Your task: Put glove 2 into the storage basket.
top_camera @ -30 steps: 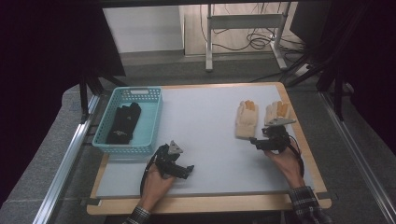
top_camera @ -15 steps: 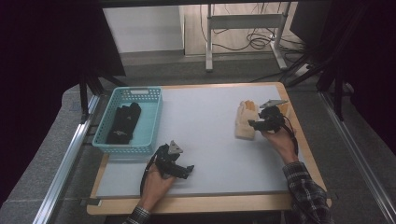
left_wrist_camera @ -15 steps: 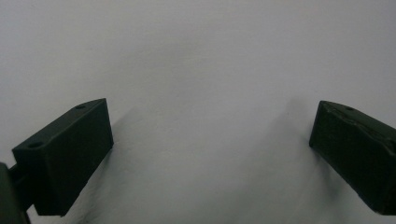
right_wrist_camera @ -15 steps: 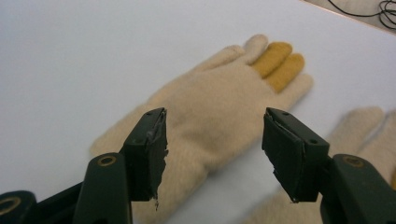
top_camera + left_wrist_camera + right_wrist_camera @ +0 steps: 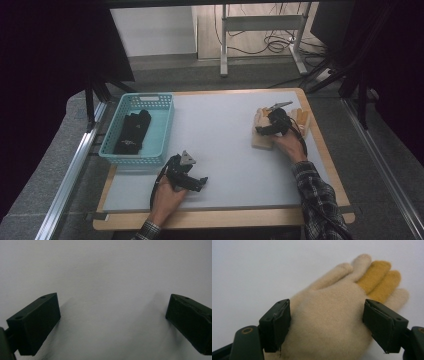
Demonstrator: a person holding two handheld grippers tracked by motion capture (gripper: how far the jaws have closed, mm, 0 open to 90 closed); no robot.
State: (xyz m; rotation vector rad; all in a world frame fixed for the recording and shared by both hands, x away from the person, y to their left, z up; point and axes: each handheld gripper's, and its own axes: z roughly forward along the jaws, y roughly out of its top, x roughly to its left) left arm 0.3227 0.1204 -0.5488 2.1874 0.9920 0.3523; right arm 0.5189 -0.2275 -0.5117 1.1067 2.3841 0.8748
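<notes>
A pale beige glove [image 5: 329, 322] is seen lying flat on the white table [image 5: 220, 135], near the right edge toward the far right corner. In the high view the same glove [image 5: 261, 136] is partly covered by the right gripper [image 5: 270, 125], which is held over it by the person's right hand [image 5: 289, 146]. In the right gripper view the two black jaws are set one on each side of the glove's palm, with the glove between them; their inner faces stand at the glove's edges, but no squeezing of the fleece can be made out, so the jaws are read as apart around the glove. They have just been opening. The glove's fingers point away from the camera, and two mustard-yellow fingers [image 5: 382, 277] lie among them; whether they belong to a second glove underneath cannot be told.

The left gripper [image 5: 187, 176] is rested near the front edge of the table, left of centre, in the person's left hand [image 5: 167, 197]. In the left gripper view its jaws are spread wide over bare table, with nothing between them.

A turquoise basket [image 5: 165, 131] is placed by the left edge of the table, and dark cloth [image 5: 132, 132] lies inside it.
</notes>
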